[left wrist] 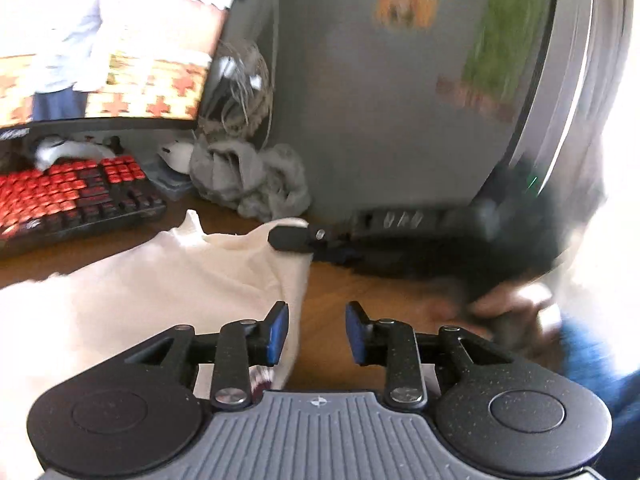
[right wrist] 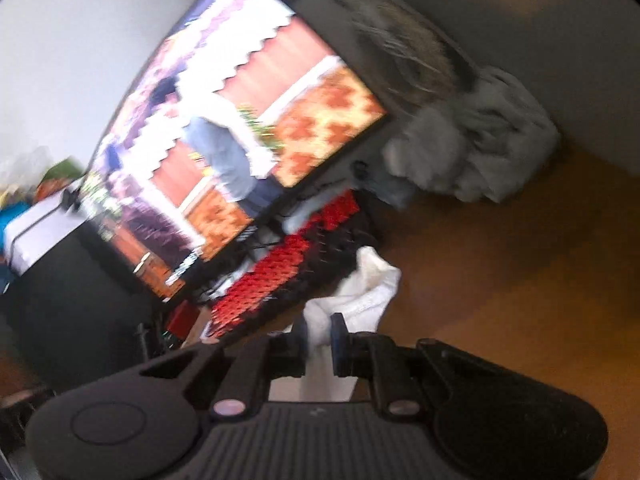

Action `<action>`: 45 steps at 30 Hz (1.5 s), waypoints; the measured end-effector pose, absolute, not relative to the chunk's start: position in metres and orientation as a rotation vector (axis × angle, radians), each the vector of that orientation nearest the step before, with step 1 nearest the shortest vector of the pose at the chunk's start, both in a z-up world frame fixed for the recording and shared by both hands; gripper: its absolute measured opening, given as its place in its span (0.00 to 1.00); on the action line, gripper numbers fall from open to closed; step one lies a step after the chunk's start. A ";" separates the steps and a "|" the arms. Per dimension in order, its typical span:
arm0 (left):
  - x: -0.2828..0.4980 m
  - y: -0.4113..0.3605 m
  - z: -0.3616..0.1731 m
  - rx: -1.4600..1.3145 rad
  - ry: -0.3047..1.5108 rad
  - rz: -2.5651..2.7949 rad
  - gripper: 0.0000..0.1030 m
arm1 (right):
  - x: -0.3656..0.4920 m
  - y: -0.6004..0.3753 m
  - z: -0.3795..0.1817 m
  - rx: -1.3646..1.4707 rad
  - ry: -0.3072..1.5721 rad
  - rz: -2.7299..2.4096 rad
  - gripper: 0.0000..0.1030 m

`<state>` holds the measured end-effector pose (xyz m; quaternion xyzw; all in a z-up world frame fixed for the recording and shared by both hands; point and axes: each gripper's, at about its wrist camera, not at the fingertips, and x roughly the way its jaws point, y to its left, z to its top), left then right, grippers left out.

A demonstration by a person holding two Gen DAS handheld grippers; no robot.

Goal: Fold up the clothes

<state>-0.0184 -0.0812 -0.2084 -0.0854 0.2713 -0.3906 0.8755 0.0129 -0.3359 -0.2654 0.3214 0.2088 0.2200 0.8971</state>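
**Mia:** When the cream shirt (left wrist: 152, 280) lay on the brown desk (left wrist: 360, 292), which way did it point?

**Ben:** It ran long from the left edge toward the middle, and its neck hole faced the back, near the keyboard.

**Mia:** What did the tongs do?

**Ben:** The left gripper (left wrist: 317, 330) was spread wide with nothing in it, and its left pad sat over the shirt's right edge. The right gripper (right wrist: 319, 336) was pinching a bunch of the cream cloth between its blue pads (right wrist: 340, 330).

**Mia:** What else was close?

**Ben:** A red keyboard (left wrist: 68, 192) sat just behind the shirt, under a bright screen (left wrist: 104, 44). A grey crumpled cloth (left wrist: 252, 180) sat at the back beside a big grey box (left wrist: 400, 92). Everything looked blurry.

**Mia:** And the room?

**Ben:** A plain pale wall (right wrist: 72, 40) stood behind the screen.
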 end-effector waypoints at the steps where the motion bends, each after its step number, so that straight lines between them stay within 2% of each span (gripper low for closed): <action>1: -0.026 -0.065 -0.199 -0.218 0.551 -0.803 0.29 | 0.013 -0.329 -0.259 0.638 0.423 0.476 0.11; 4: -0.047 -0.011 -0.188 -0.292 0.504 -0.669 0.28 | 0.013 -0.308 -0.242 0.557 0.395 0.547 0.10; 7: -0.057 0.037 -0.196 -0.379 0.505 -0.491 0.10 | 0.009 -0.275 -0.223 0.448 0.354 0.638 0.10; 12: -0.072 0.092 -0.235 -0.641 0.536 -0.378 0.09 | -0.011 -0.201 -0.206 0.228 0.331 0.868 0.10; 16: -0.076 0.110 -0.242 -0.715 0.515 -0.395 0.09 | -0.016 -0.148 -0.228 0.104 0.455 1.000 0.10; 19: -0.072 0.117 -0.248 -0.746 0.515 -0.392 0.09 | -0.008 -0.129 -0.249 0.083 0.551 0.965 0.10; 23: -0.056 0.123 -0.251 -0.767 0.517 -0.405 0.09 | -0.008 -0.137 -0.243 0.153 0.551 0.957 0.10; 25: -0.043 0.126 -0.248 -0.774 0.509 -0.409 0.10 | -0.015 -0.139 -0.230 0.144 0.492 0.955 0.10; 27: -0.028 0.125 -0.243 -0.774 0.497 -0.407 0.19 | -0.019 -0.136 -0.227 0.106 0.476 0.963 0.11; 28: -0.019 0.125 -0.242 -0.766 0.503 -0.404 0.31 | -0.018 -0.133 -0.229 0.083 0.496 0.968 0.11; 29: -0.011 0.125 -0.241 -0.759 0.509 -0.401 0.37 | -0.016 -0.130 -0.234 0.063 0.530 0.969 0.12; 32: 0.013 0.120 -0.238 -0.724 0.554 -0.391 0.36 | -0.016 -0.130 -0.244 0.068 0.564 0.958 0.15; 34: 0.027 0.119 -0.242 -0.726 0.600 -0.394 0.36 | -0.018 -0.133 -0.242 0.099 0.571 0.986 0.27; 36: 0.038 0.117 -0.244 -0.721 0.637 -0.394 0.36 | -0.024 -0.132 -0.242 0.110 0.562 1.006 0.35; 37: 0.041 0.116 -0.244 -0.708 0.640 -0.399 0.35 | -0.028 -0.131 -0.241 0.103 0.553 1.013 0.36; 40: 0.046 0.111 -0.242 -0.661 0.645 -0.391 0.11 | -0.040 -0.126 -0.243 0.073 0.524 1.024 0.36; 43: 0.047 0.108 -0.240 -0.640 0.634 -0.374 0.11 | -0.040 -0.126 -0.247 0.107 0.541 1.027 0.35; 45: 0.041 0.111 -0.235 -0.610 0.580 -0.320 0.01 | -0.038 -0.126 -0.252 0.117 0.548 1.020 0.33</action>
